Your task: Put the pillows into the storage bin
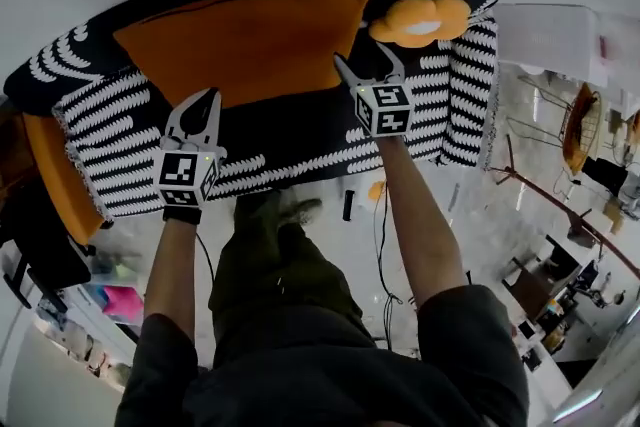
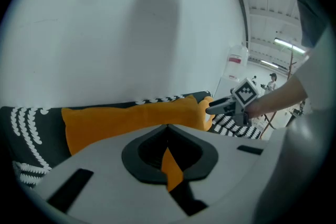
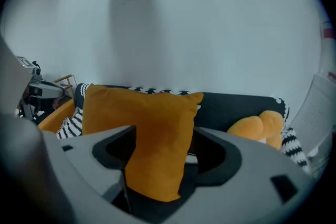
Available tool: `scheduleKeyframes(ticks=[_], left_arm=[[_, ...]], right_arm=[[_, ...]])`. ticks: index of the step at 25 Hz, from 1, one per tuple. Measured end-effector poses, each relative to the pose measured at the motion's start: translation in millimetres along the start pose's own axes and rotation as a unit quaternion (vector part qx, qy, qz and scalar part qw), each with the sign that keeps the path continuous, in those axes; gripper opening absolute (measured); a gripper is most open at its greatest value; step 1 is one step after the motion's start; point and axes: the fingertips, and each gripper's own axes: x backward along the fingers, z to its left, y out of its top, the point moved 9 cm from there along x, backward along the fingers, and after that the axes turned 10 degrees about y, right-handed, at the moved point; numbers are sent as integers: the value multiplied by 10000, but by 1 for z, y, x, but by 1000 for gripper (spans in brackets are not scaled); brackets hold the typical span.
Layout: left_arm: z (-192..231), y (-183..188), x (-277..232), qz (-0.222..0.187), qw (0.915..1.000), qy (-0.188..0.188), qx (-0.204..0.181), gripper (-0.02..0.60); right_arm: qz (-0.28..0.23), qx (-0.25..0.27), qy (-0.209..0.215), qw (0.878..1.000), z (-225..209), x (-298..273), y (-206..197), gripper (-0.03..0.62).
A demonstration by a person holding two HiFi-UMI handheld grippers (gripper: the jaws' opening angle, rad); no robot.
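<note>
Facing black-and-white sofa (image 1: 300,145), we judge task unstarted: large orange pillow (image 1: 250,35) leans on backrest, orange plush cushion (image 1: 420,20) sits at right end, no storage bin in any view. Left gripper (image 1: 203,100) fingers (image 1: 205,120) together, empty. Right gripper (image 1: 365,60) fingers spread wide near pillow's corner, gripping nothing. Head view shows what looks like third orange pillow (image 1: 55,175) at sofa's left end, which left gripper view misses.

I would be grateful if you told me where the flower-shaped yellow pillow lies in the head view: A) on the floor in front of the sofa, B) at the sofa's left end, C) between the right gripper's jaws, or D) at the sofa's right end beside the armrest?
D: the flower-shaped yellow pillow sits in the right corner of the sofa, against the striped armrest and to the right of the large orange pillow.
</note>
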Motion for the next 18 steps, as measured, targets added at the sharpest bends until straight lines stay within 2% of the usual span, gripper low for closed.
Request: scheduleKeyframes(ticks=[3, 6, 10, 13, 15, 18], left_arm=[[14, -21, -19, 153, 9999, -4, 39, 3], [23, -40, -31, 266, 9996, -12, 83, 3], [25, -63, -47, 391, 9991, -69, 164, 3], [21, -75, -53, 486, 9986, -144, 174, 3], [18, -79, -57, 515, 9984, -199, 159, 3], [15, -85, -59, 540, 9981, -258, 137, 2]], right_arm=[[57, -200, 82, 9998, -17, -39, -10, 329], [-22, -399, 324, 9987, -27, -68, -15, 365], [-193, -427, 772, 9959, -33, -97, -16, 383], [-251, -360, 781, 9960, -35, -109, -19, 383], [-249, -228, 669, 9972, -33, -115, -19, 337], [-398, -105, 462, 9981, -27, -114, -21, 172]])
